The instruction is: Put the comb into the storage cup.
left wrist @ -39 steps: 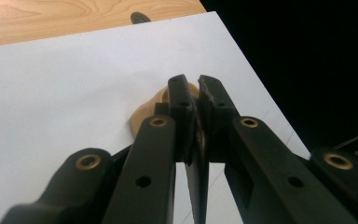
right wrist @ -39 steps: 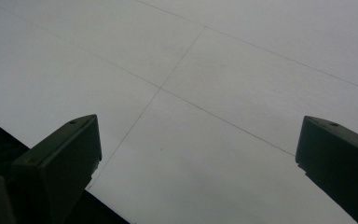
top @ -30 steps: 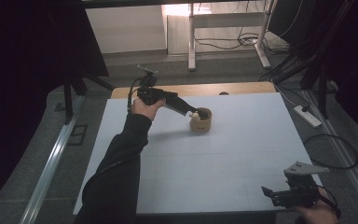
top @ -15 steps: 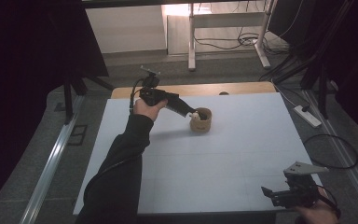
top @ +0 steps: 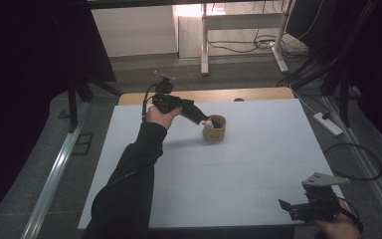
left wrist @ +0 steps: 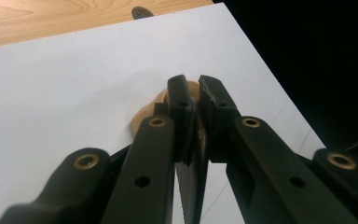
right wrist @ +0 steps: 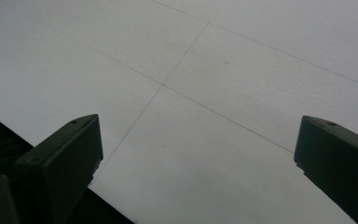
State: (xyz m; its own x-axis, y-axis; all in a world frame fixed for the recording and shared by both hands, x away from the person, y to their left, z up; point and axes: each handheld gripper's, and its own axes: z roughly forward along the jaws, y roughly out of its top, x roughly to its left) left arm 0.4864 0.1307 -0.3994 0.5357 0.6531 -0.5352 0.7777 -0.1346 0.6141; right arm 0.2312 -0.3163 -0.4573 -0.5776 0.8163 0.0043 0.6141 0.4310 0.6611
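cup: far half of the board, left gripper at its rim
left jaws: nearly closed on small pale piece
right gripper: jaws wide, empty, near board's front edge
room: bare board around cup

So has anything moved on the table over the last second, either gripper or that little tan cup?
Nothing visibly changed. The left gripper stays shut on a small pale piece at the rim of the round tan wooden cup; the right gripper stays open at the white table's near corner.
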